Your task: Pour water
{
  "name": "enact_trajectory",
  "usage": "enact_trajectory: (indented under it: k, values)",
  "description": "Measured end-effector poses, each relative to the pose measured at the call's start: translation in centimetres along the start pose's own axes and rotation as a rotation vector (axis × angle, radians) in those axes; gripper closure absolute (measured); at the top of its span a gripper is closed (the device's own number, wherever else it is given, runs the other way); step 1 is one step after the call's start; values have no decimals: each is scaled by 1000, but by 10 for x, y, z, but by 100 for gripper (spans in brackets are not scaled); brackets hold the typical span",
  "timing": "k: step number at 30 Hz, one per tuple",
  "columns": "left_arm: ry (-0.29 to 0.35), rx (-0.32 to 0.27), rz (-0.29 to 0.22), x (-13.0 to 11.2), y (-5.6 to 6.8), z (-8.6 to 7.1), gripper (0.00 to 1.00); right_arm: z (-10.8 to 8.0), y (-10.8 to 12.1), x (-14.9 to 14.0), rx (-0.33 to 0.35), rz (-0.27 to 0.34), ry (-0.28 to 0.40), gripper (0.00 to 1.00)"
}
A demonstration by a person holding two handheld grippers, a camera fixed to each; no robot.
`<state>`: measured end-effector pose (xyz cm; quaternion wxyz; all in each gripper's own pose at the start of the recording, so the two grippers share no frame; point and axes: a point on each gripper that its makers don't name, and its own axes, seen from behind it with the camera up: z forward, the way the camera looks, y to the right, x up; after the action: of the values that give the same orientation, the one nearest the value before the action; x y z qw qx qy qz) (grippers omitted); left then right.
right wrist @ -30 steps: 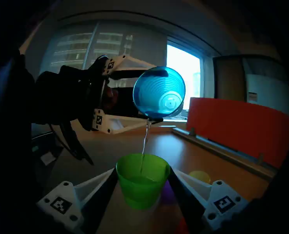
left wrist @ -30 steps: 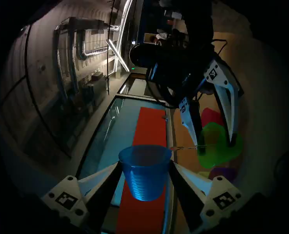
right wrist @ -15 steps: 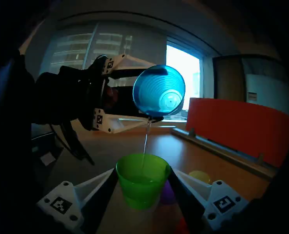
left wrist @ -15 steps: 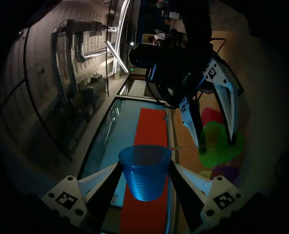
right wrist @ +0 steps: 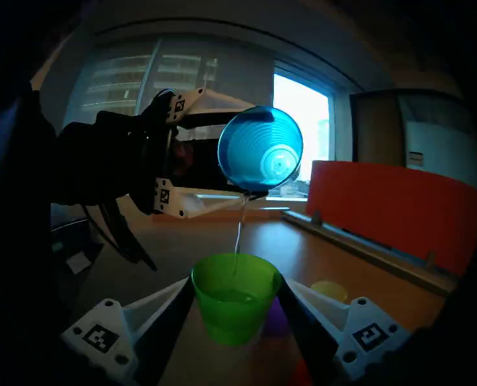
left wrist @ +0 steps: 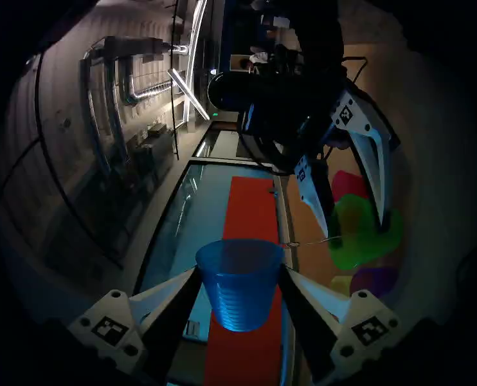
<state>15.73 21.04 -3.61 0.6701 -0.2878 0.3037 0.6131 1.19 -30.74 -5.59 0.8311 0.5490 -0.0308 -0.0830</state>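
Above the green cup (right wrist: 235, 302), the left hand-held gripper (left wrist: 240, 283) clamps the tilted blue cup (right wrist: 261, 157); water (right wrist: 240, 225) streams down into it. Right hand-held gripper (right wrist: 235, 293) grips the green cup.

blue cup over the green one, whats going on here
A person holds a gripper in each hand and is pouring water. The left gripper grips the blue cup, tipped on its side, and a thin stream of water falls from its rim into the green cup. The right gripper holds that cup upright below, above the wooden table. The green cup is partly filled.
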Motion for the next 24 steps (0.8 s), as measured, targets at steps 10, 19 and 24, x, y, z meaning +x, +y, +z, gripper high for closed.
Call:
enact_trajectory:
  k: [10, 19, 24]
  values:
    - [-2, 2, 15, 0, 0, 0, 16, 0, -2, 1, 4, 2, -1, 10]
    - [-6, 2, 26, -3, -1, 1, 16, 1, -2, 0, 4, 2, -3, 10]
    - [-6, 3, 34, -3, -2, 1, 16, 1, -2, -1, 3, 3, -3, 10]
